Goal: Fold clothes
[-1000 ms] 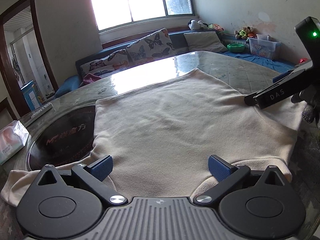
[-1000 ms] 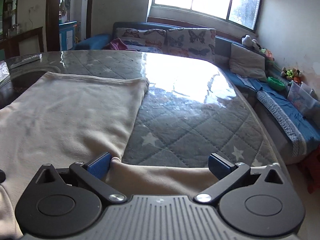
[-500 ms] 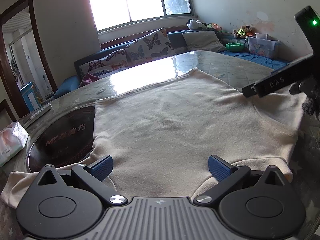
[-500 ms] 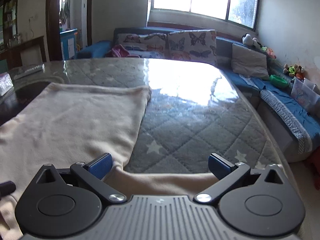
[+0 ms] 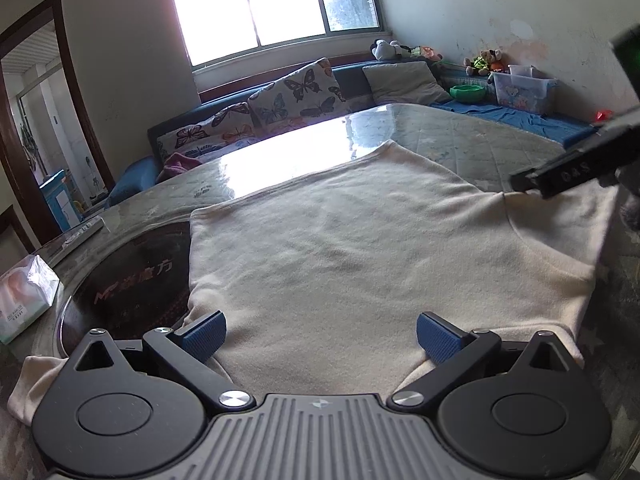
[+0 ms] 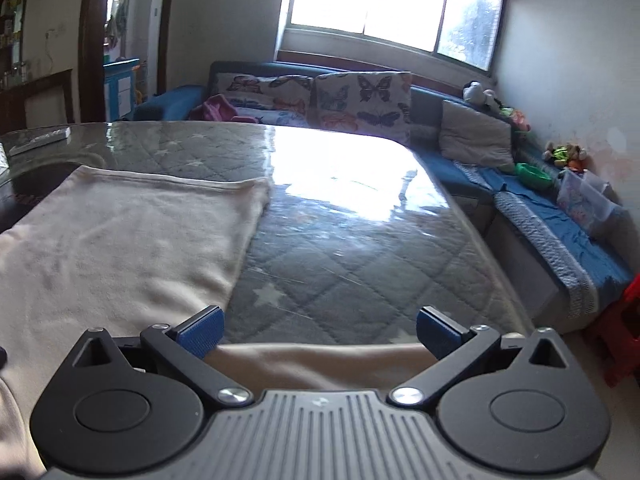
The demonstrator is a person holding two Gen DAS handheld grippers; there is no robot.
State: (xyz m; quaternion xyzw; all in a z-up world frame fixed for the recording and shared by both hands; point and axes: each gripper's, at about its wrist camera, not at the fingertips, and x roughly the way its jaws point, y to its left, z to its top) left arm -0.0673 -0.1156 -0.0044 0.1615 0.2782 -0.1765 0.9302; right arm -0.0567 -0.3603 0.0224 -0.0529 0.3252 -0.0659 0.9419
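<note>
One tissue pack (image 5: pixel 24 300) in crinkly plastic is sitting at the far left of the glossy quilted table (image 6: pixel 340 248). One cream garment (image 5: pixel 360 248), soft and fleecy, is lying spread flat on that table. The left gripper (image 5: pixel 320 336) is hovering over its near edge, ribbed blue pads wide apart and gripping nothing. The right gripper (image 6: pixel 318 332) is likewise standing spread wide over one sleeve (image 6: pixel 320 364). Two butterfly-print cushions (image 6: pixel 312 96) are lining the sofa behind.

Left tool (image 5: pixel 320 334) and right tool (image 6: pixel 318 330) both gape wide.
</note>
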